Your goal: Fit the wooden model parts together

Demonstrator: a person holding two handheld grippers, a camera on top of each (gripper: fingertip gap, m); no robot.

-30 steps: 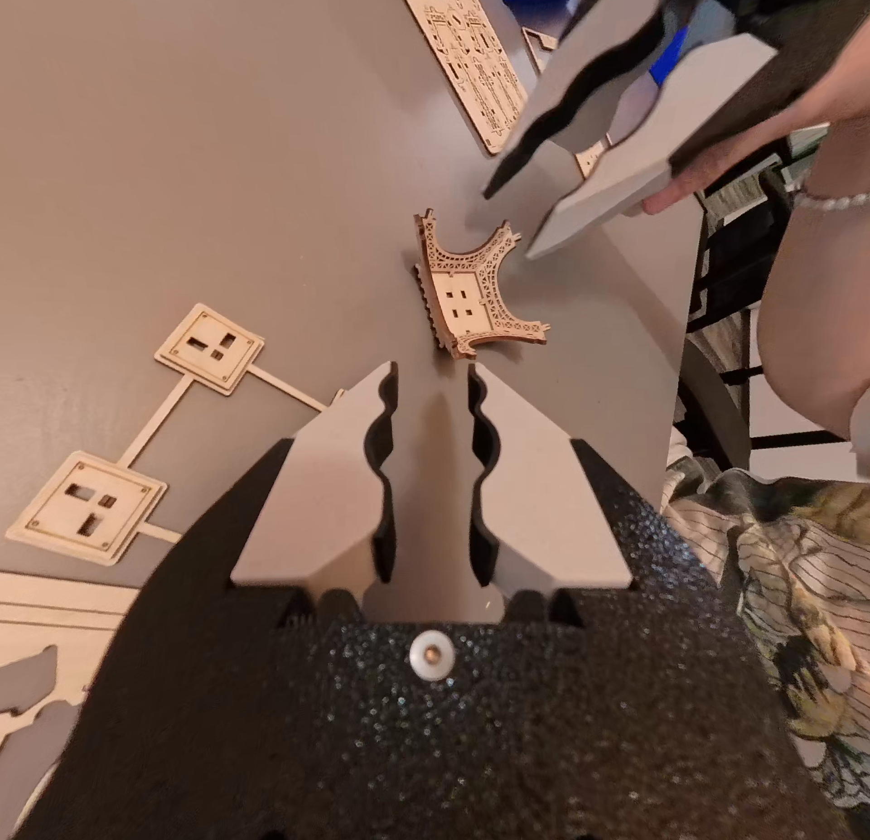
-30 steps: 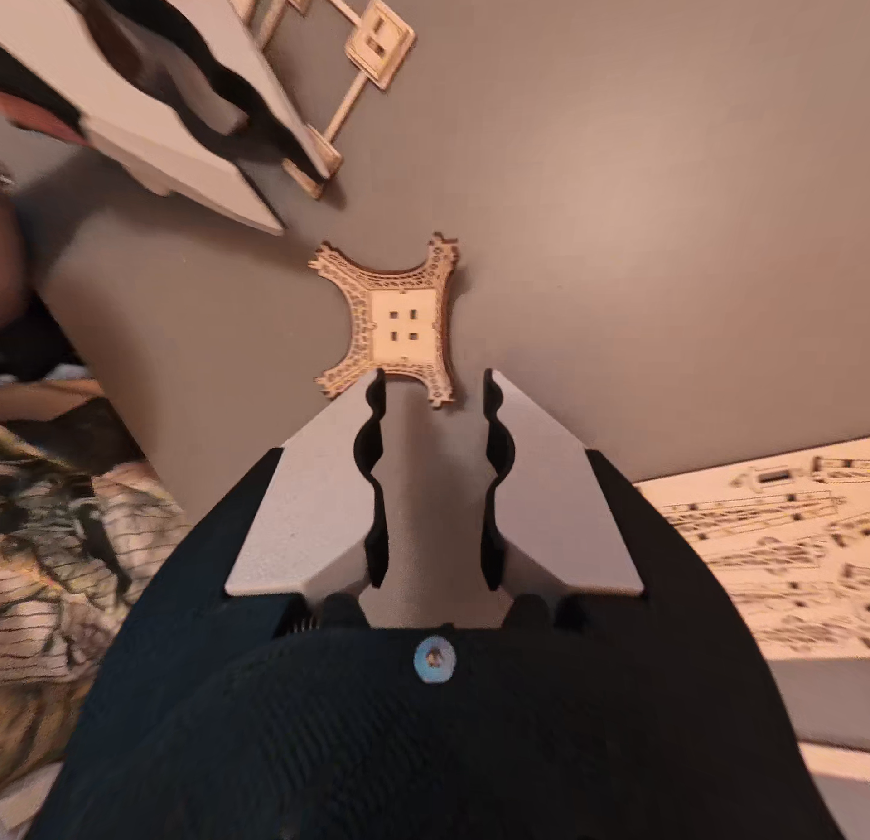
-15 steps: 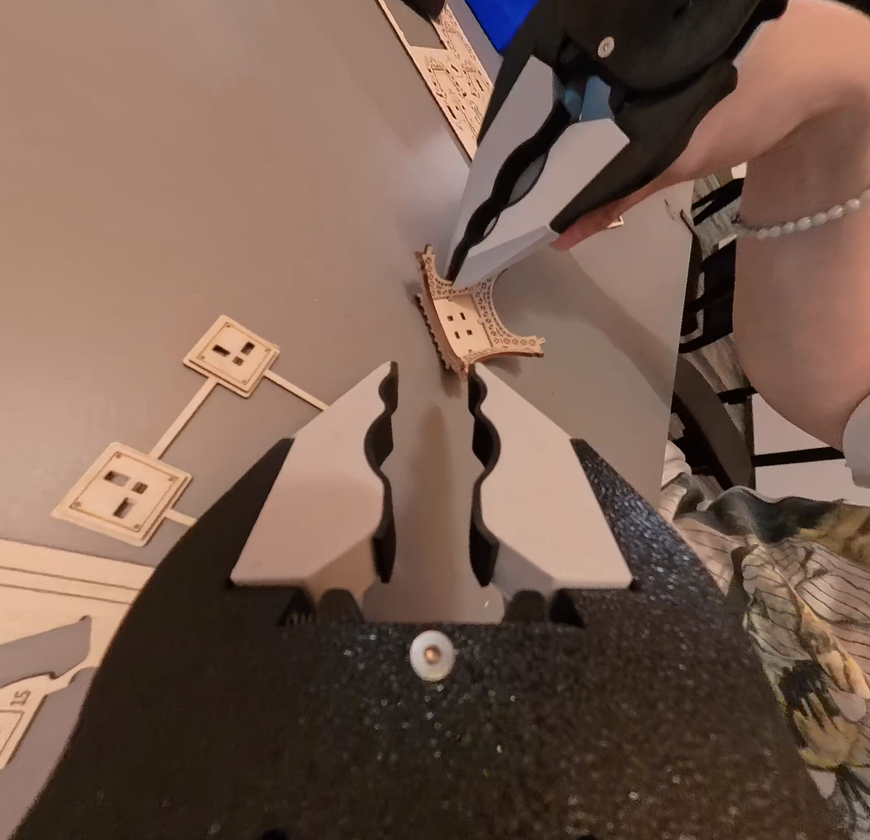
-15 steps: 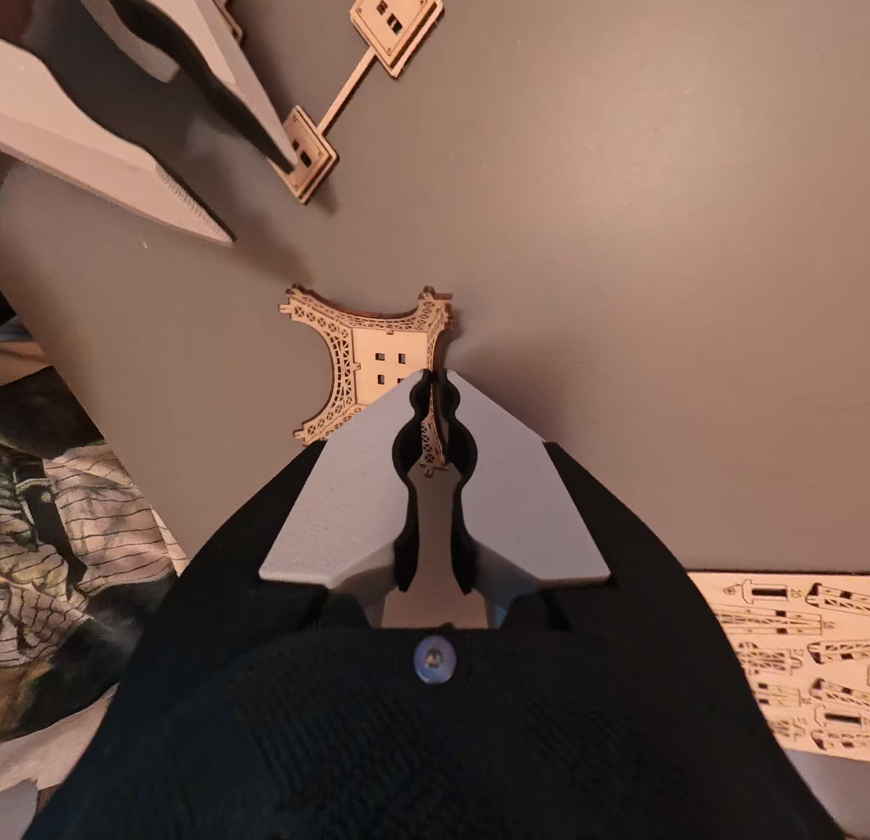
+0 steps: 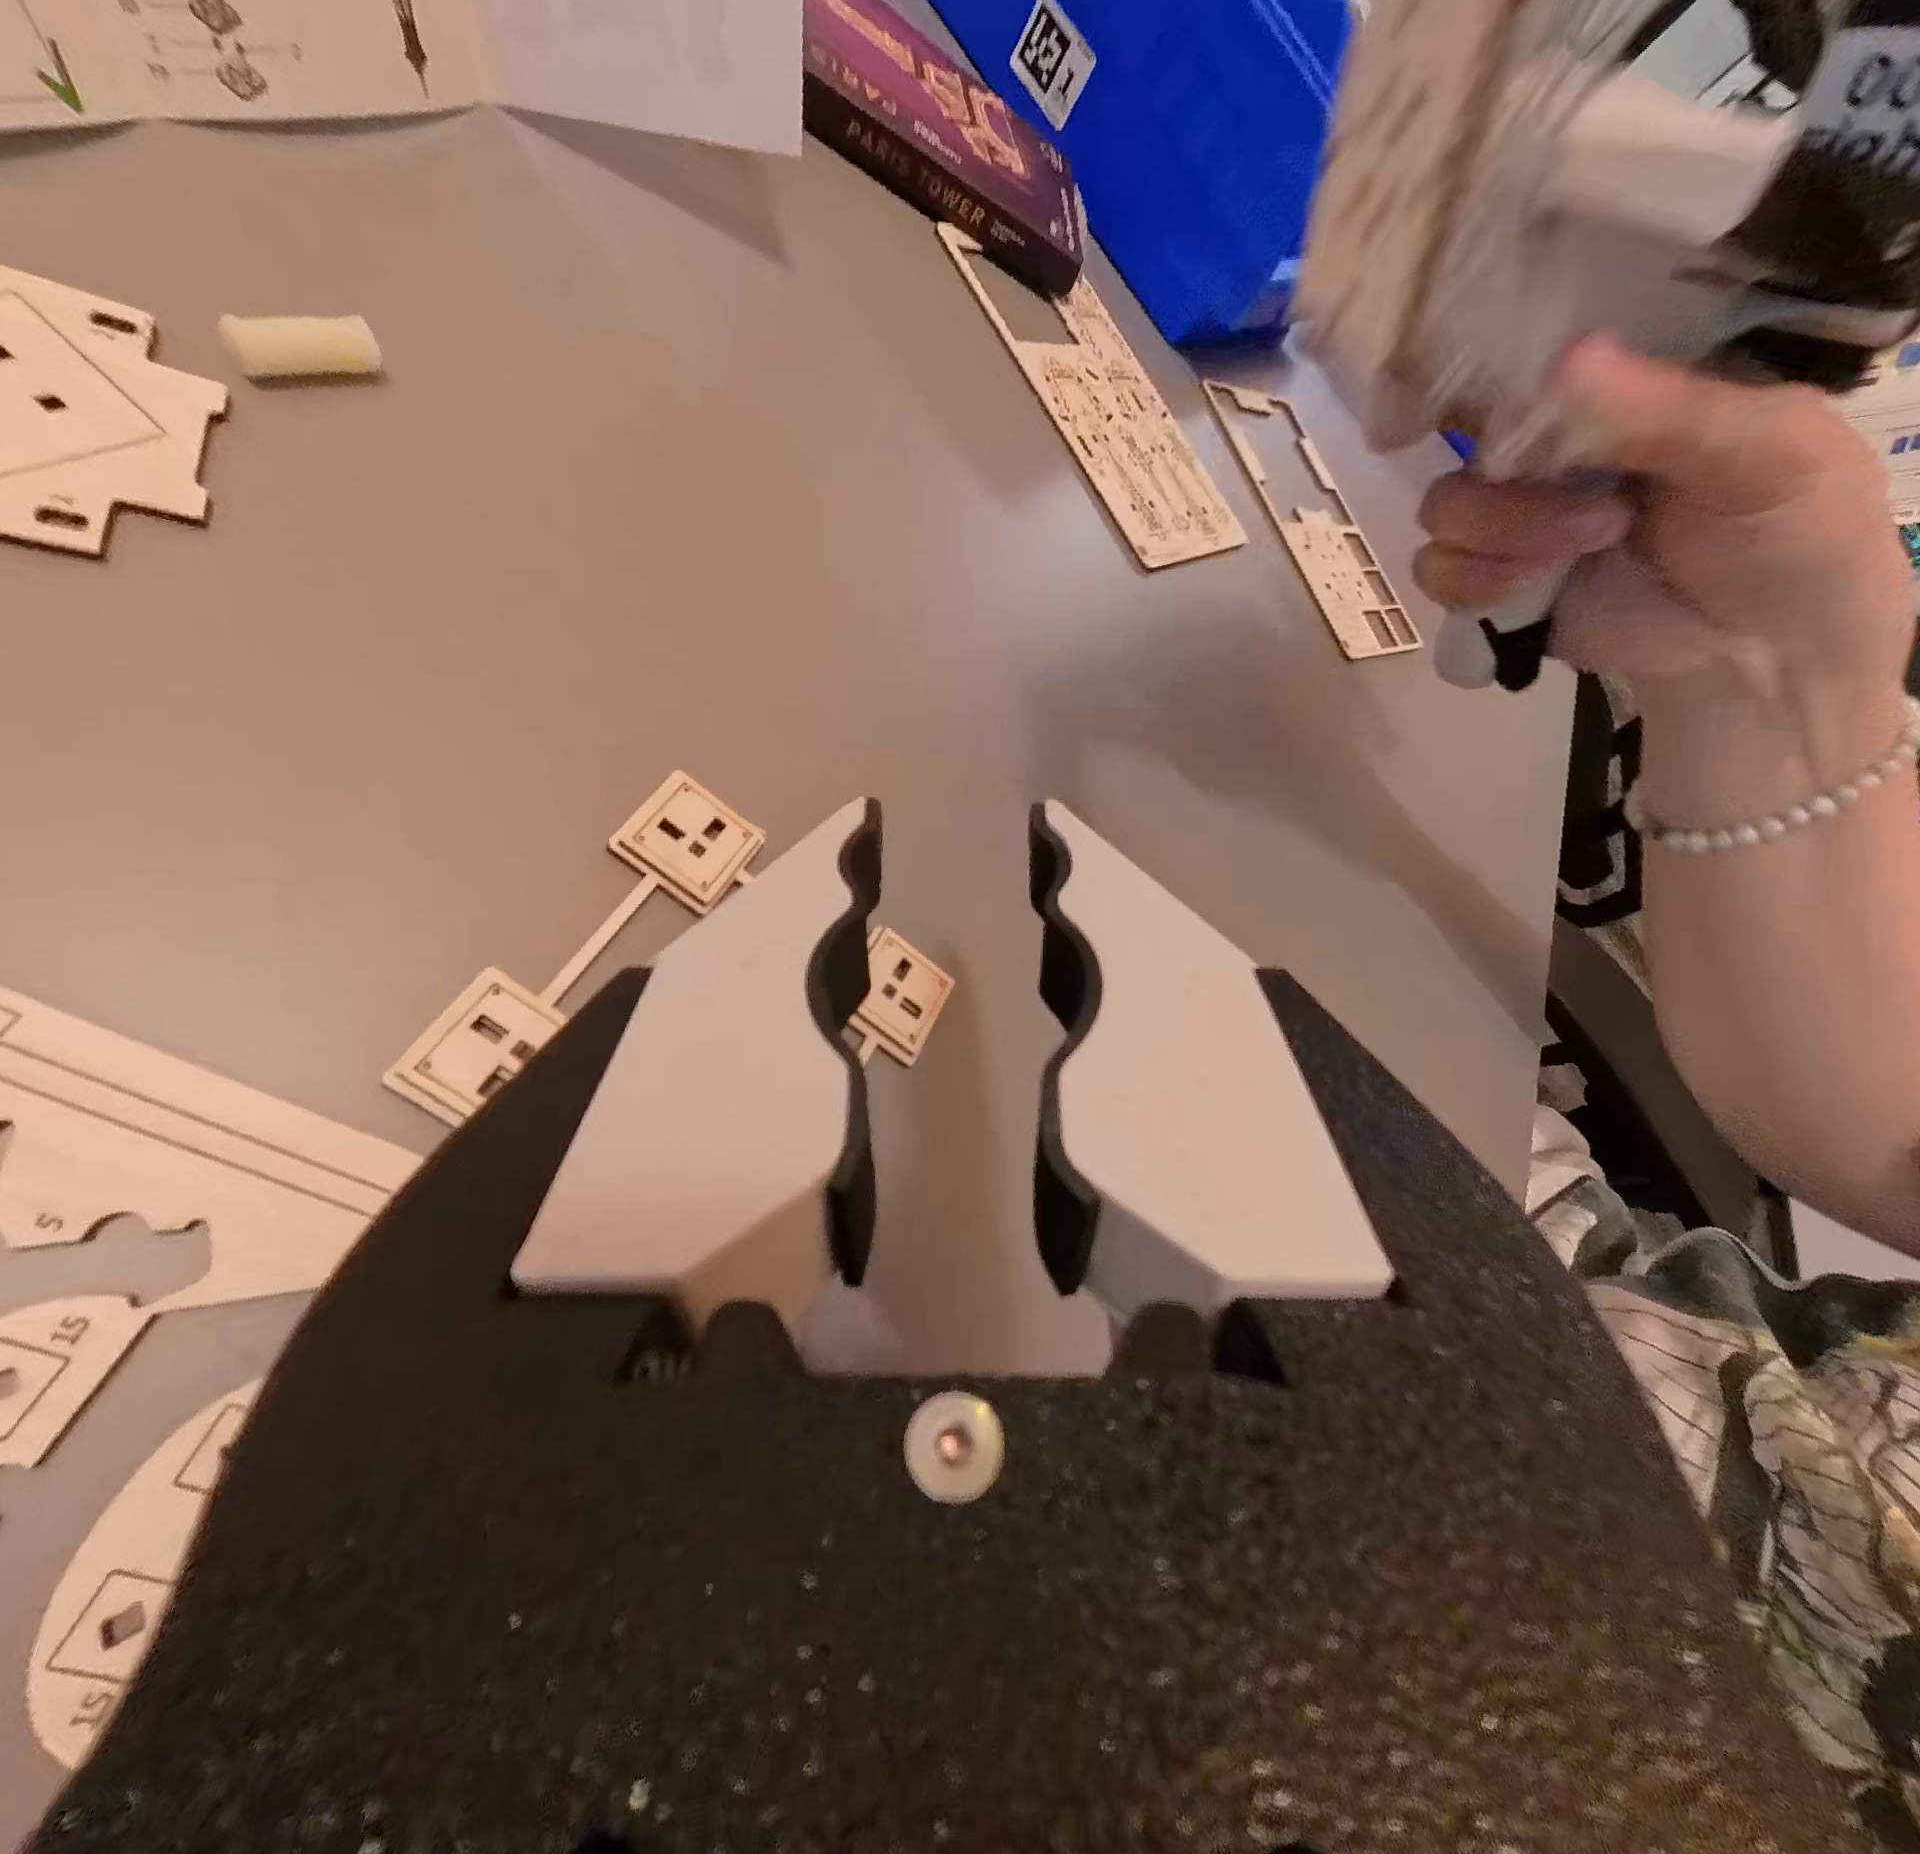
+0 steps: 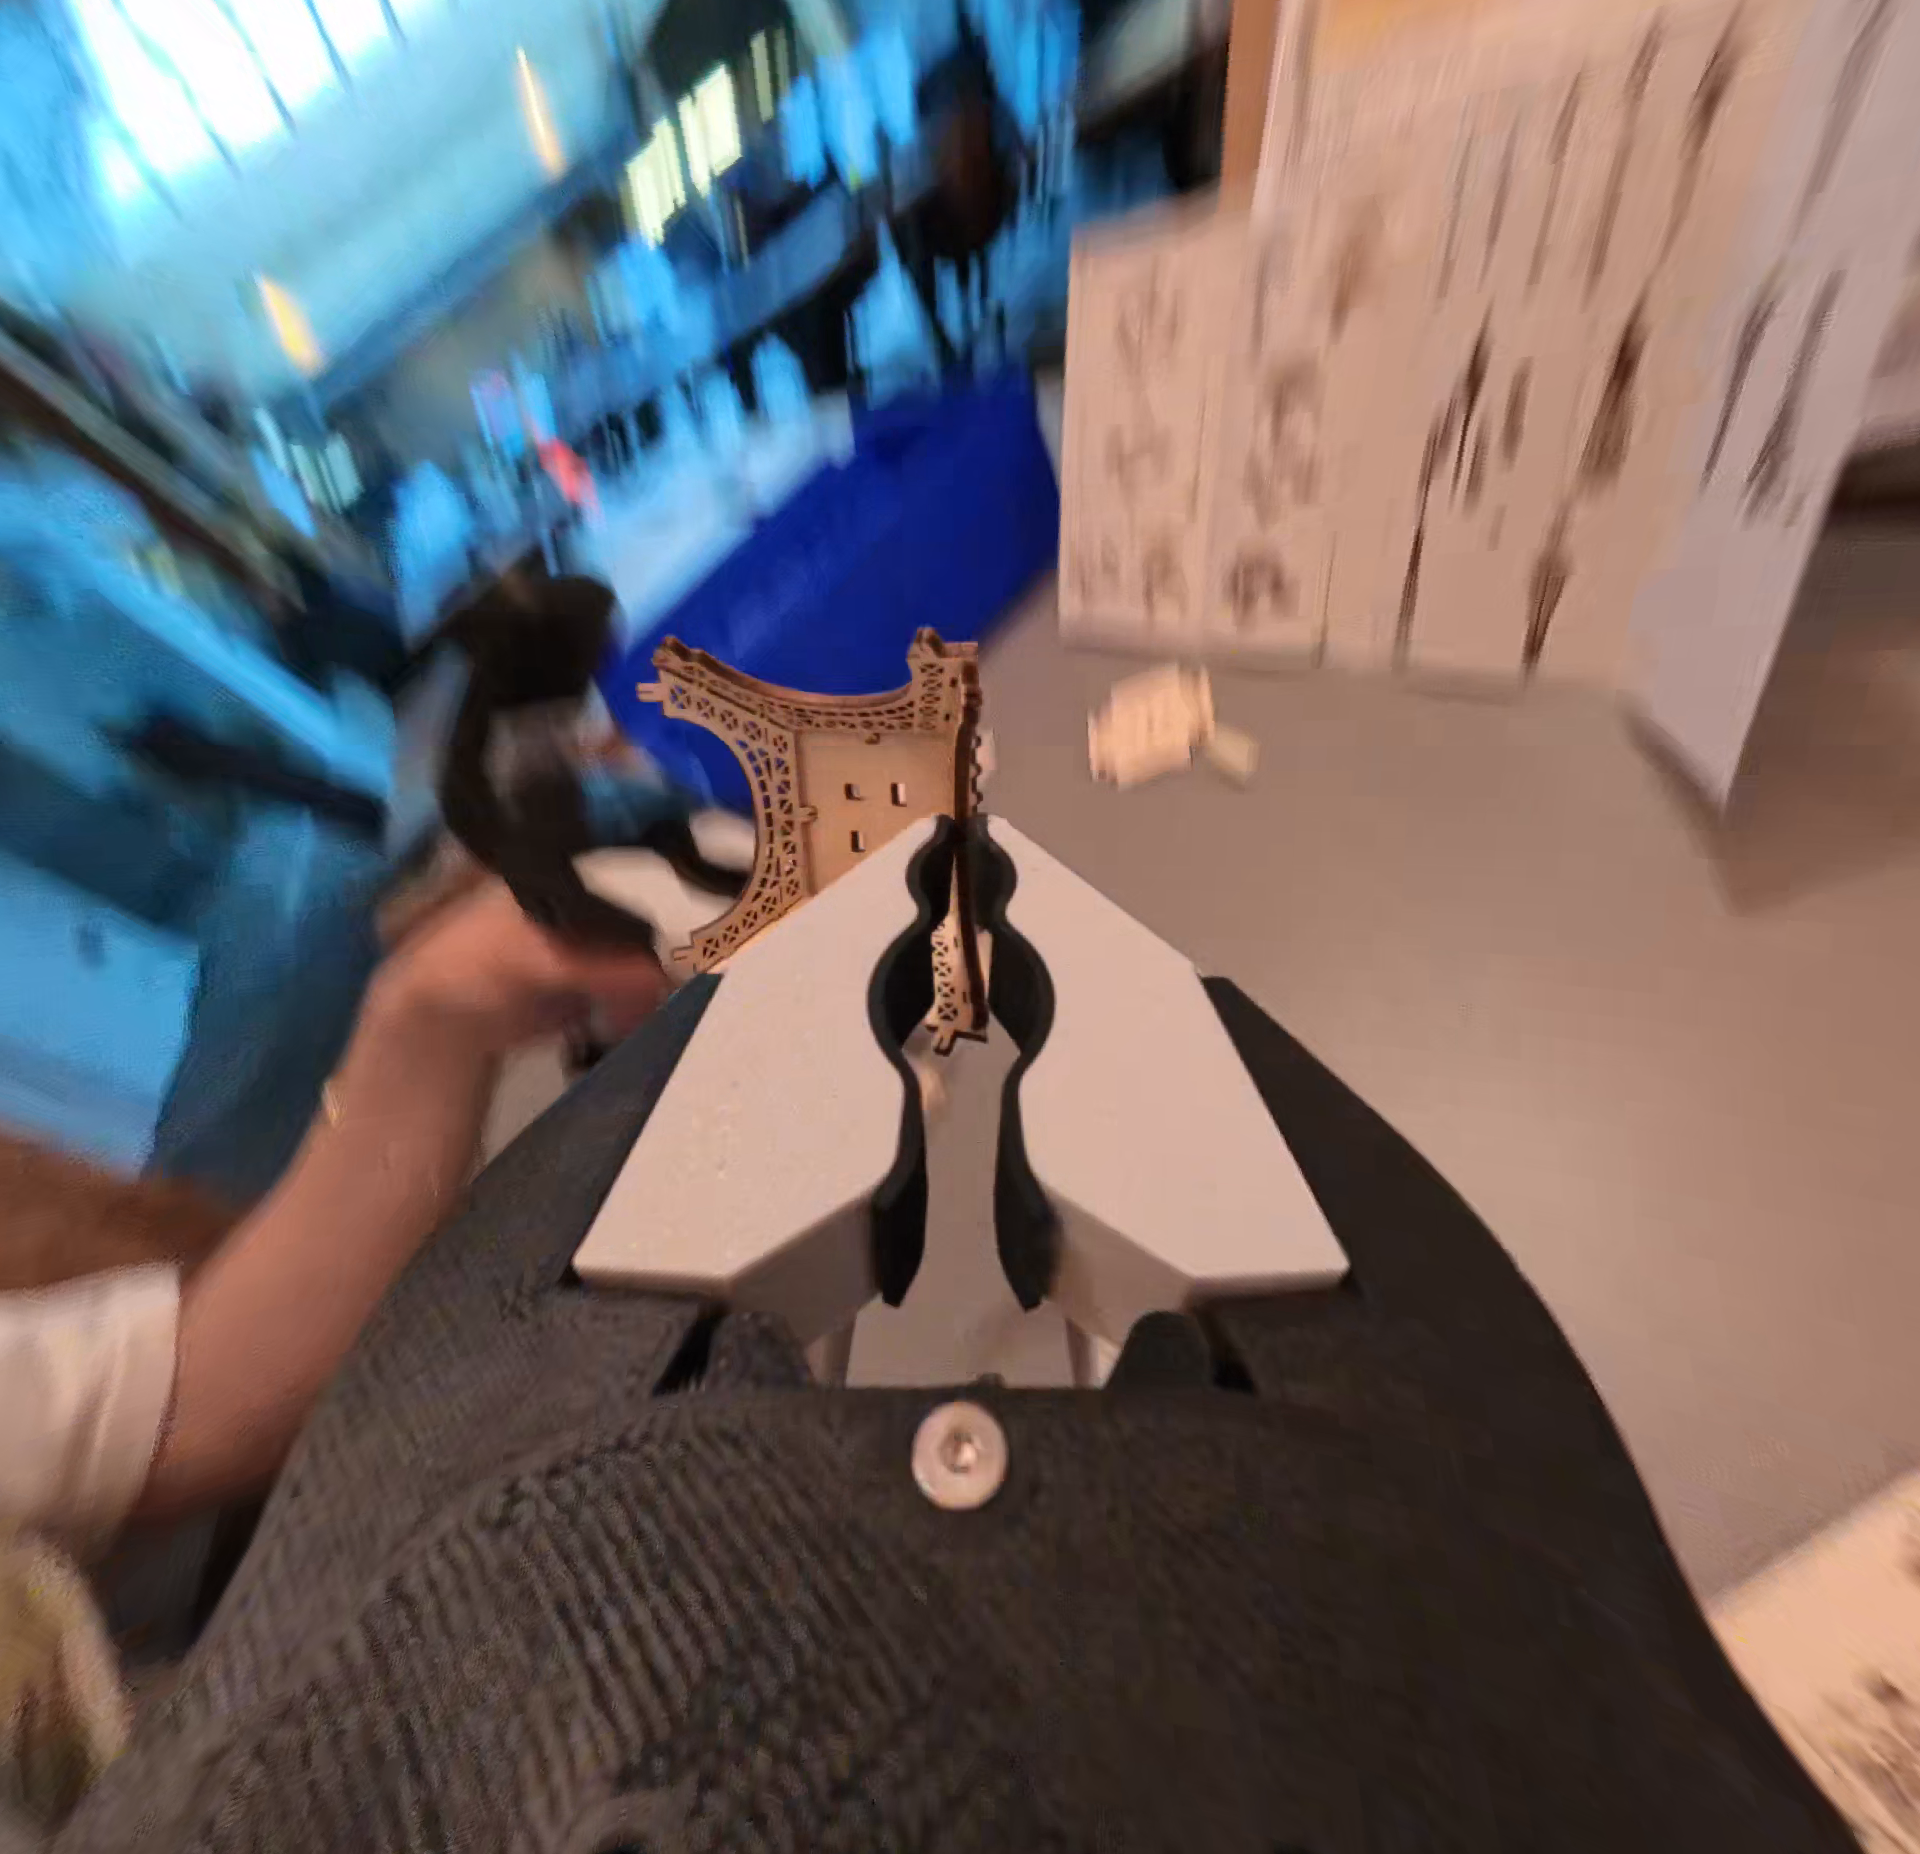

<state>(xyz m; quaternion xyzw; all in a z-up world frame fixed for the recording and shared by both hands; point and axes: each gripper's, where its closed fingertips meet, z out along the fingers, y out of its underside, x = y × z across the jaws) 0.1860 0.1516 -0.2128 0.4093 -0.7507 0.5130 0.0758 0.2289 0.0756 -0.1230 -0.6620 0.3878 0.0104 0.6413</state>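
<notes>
My right gripper is shut on a wooden lattice tower-base part and holds it in the air, above the grey table. One arched side is pinched edge-on between the pads; the other side faces the camera. My left gripper is open and empty, low over the table. A chain of small square slotted wooden plates lies just left of and under its fingers. The right gripper shows blurred at the upper right of the left wrist view, held by a hand.
Wooden part sheets lie near the right table edge, more at the lower left. A purple box, a blue bin, an instruction sheet, a foam piece and a slotted base plate sit farther back. There is about 12 cm between the tips of the two grippers. The slotted base plate is about 15 cm from my left fingertips. Seen from the right wrist view as well.
My right gripper has lifted the tower-base part off the table and swung it up. My left gripper has drawn back and stays open.
</notes>
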